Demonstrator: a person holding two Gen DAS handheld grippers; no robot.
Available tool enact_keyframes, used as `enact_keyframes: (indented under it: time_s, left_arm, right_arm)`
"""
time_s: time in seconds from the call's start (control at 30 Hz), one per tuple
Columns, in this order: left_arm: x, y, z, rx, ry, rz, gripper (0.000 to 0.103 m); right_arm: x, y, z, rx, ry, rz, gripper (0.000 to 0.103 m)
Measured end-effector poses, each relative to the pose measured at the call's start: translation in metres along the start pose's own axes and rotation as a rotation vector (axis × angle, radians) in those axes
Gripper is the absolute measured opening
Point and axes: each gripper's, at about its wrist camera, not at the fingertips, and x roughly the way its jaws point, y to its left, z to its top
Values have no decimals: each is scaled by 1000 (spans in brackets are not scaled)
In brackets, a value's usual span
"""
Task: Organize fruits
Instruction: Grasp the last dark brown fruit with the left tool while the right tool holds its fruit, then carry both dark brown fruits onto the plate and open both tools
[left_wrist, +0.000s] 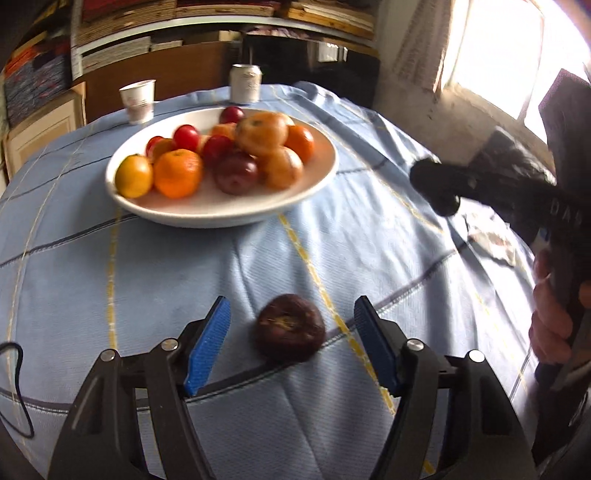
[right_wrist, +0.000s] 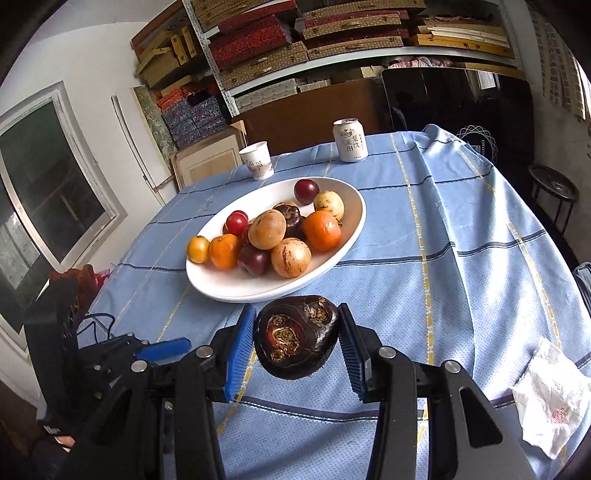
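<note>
A white oval plate (left_wrist: 317, 177) (right_wrist: 347, 236) holds several oranges, red plums and tan fruits. A dark brown fruit (left_wrist: 290, 326) lies on the blue cloth between the blue pads of my open left gripper (left_wrist: 291, 341), touching neither. My right gripper (right_wrist: 297, 343) is shut on another dark brown fruit (right_wrist: 295, 339) and holds it in front of the plate's near rim. In the left wrist view the right gripper (left_wrist: 436, 184) shows at the right, above the cloth; its jaws are hard to make out there.
A paper cup (left_wrist: 137, 100) (right_wrist: 258, 160) and a white drink can (left_wrist: 245, 83) (right_wrist: 350, 140) stand behind the plate. A crumpled tissue (right_wrist: 550, 402) lies at the right on the cloth. Shelves with boxes stand beyond the table.
</note>
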Motion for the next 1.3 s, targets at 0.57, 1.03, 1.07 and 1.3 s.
enact_keyframes:
  time_s: [0.57, 1.03, 1.07, 1.3]
  left_arm:
    - [17, -1, -1, 7, 80, 51, 50]
    - [12, 4, 0, -21, 64, 66, 41]
    - [8, 8, 1, -40, 52, 68, 41]
    - [-36, 35, 36, -58, -52, 94, 41]
  right_arm:
    - [6, -4, -3, 12, 27, -17, 45]
    - [15, -6, -5, 14, 41, -4, 45]
    - [15, -6, -5, 9, 40, 6, 45]
    - [16, 6, 10, -29, -3, 85, 45]
